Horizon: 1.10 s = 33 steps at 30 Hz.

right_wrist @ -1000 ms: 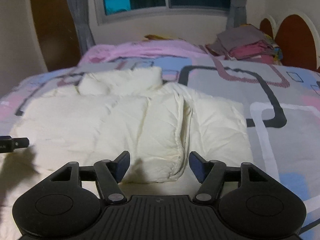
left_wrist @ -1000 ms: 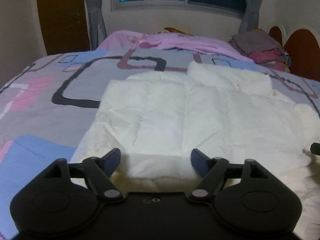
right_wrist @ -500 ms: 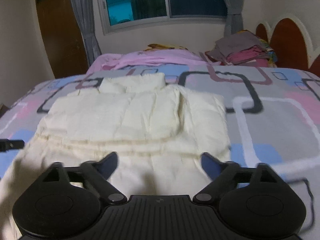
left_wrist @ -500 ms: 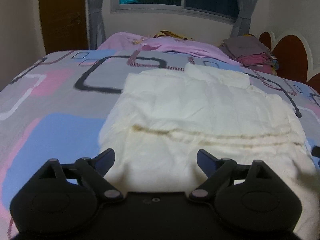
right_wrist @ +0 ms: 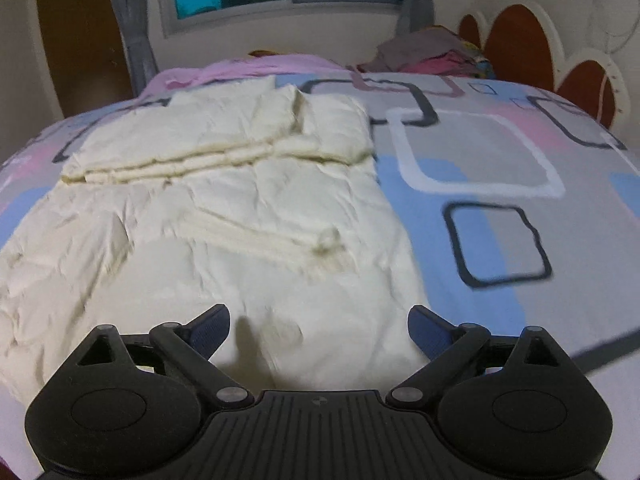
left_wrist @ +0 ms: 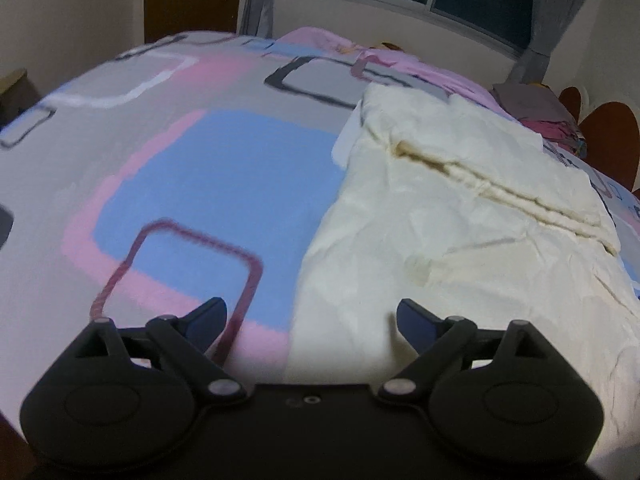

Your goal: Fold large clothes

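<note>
Both grippers, left [left_wrist: 311, 318] and right [right_wrist: 319, 326], have drawn back from the cream jacket [right_wrist: 224, 216] lying part-folded on the bed [right_wrist: 500, 152], jaws apart and empty; next, presumably, regrasping its near edge for another fold.

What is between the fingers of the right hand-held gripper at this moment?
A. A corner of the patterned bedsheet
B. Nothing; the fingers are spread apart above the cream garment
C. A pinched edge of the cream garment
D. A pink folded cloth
B: the right hand-held gripper has its fingers spread wide with only open space between them, and the cream garment lies flat on the patterned bedsheet beyond.
</note>
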Each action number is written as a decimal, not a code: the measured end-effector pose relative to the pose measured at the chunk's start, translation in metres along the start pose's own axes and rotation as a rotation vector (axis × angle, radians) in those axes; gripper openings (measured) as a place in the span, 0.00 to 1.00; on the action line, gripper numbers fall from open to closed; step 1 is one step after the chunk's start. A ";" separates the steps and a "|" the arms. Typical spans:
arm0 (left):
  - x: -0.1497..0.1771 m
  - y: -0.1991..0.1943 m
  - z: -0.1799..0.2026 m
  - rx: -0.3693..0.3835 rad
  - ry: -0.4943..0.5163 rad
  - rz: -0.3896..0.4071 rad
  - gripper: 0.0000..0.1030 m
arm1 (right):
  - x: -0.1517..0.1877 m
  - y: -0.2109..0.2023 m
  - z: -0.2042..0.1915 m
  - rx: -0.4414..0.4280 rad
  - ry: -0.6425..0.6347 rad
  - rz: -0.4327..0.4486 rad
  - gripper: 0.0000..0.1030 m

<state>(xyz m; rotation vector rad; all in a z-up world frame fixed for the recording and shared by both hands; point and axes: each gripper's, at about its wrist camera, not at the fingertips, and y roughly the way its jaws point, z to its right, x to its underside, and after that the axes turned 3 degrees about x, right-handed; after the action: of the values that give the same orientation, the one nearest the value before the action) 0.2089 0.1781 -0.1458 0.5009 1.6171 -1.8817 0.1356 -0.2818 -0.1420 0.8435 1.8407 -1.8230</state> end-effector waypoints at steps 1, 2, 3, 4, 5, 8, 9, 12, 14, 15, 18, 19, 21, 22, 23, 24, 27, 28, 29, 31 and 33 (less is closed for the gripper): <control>0.004 -0.001 -0.002 0.004 -0.001 -0.007 0.89 | 0.005 -0.001 0.001 0.008 0.002 -0.006 0.92; 0.008 -0.001 -0.004 0.005 -0.002 -0.014 0.89 | 0.009 -0.002 0.002 0.014 0.006 -0.012 0.92; 0.014 -0.001 -0.008 0.009 -0.008 -0.022 0.90 | 0.014 -0.002 0.003 0.014 0.012 -0.018 0.92; 0.017 -0.001 -0.011 0.016 -0.017 -0.033 0.92 | 0.017 -0.001 0.005 0.015 0.020 -0.025 0.93; 0.021 0.000 -0.014 0.023 -0.027 -0.046 0.92 | 0.020 -0.001 0.006 0.019 0.034 -0.032 0.95; 0.034 0.002 -0.022 0.056 -0.061 -0.076 0.92 | 0.030 0.001 0.011 0.024 0.061 -0.043 1.00; 0.039 0.002 -0.023 0.066 -0.063 -0.075 0.92 | 0.033 0.001 0.012 0.016 0.070 -0.051 1.00; 0.046 0.000 -0.024 0.103 -0.055 -0.063 0.88 | 0.039 0.001 0.015 -0.027 0.124 -0.063 0.99; 0.047 -0.001 -0.022 0.131 -0.059 -0.065 0.78 | 0.042 0.000 0.017 -0.045 0.170 -0.068 0.96; 0.047 -0.002 -0.021 0.150 -0.058 -0.067 0.73 | 0.043 0.000 0.017 -0.057 0.189 -0.072 0.86; 0.048 -0.003 -0.018 0.198 -0.062 -0.088 0.52 | 0.042 -0.002 0.017 -0.064 0.222 -0.072 0.72; 0.048 -0.003 -0.016 0.212 -0.062 -0.097 0.43 | 0.041 -0.003 0.018 -0.069 0.236 -0.072 0.64; 0.048 -0.001 -0.014 0.234 -0.074 -0.113 0.34 | 0.039 -0.004 0.017 -0.077 0.254 -0.078 0.54; 0.047 0.000 -0.012 0.243 -0.073 -0.118 0.28 | 0.038 -0.004 0.016 -0.077 0.252 -0.083 0.49; 0.047 0.001 -0.011 0.255 -0.072 -0.123 0.23 | 0.037 -0.004 0.015 -0.079 0.249 -0.084 0.46; 0.046 0.001 -0.009 0.260 -0.072 -0.123 0.21 | 0.036 -0.005 0.014 -0.082 0.247 -0.085 0.40; 0.042 -0.002 -0.007 0.279 -0.074 -0.108 0.14 | 0.034 -0.009 0.015 -0.093 0.265 -0.082 0.29; 0.039 -0.005 -0.006 0.291 -0.080 -0.099 0.13 | 0.032 -0.011 0.016 -0.096 0.267 -0.081 0.28; 0.037 -0.007 -0.006 0.301 -0.081 -0.089 0.12 | 0.030 -0.014 0.016 -0.098 0.269 -0.081 0.28; 0.032 -0.012 -0.003 0.314 -0.071 -0.074 0.12 | 0.027 -0.018 0.016 -0.097 0.271 -0.077 0.28; 0.026 -0.015 -0.001 0.324 -0.056 -0.067 0.12 | 0.026 -0.020 0.014 -0.071 0.237 -0.083 0.32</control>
<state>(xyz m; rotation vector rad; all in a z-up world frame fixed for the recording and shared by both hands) 0.1791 0.1746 -0.1511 0.5270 1.3124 -2.2027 0.1020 -0.2919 -0.1455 1.0075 2.1013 -1.7581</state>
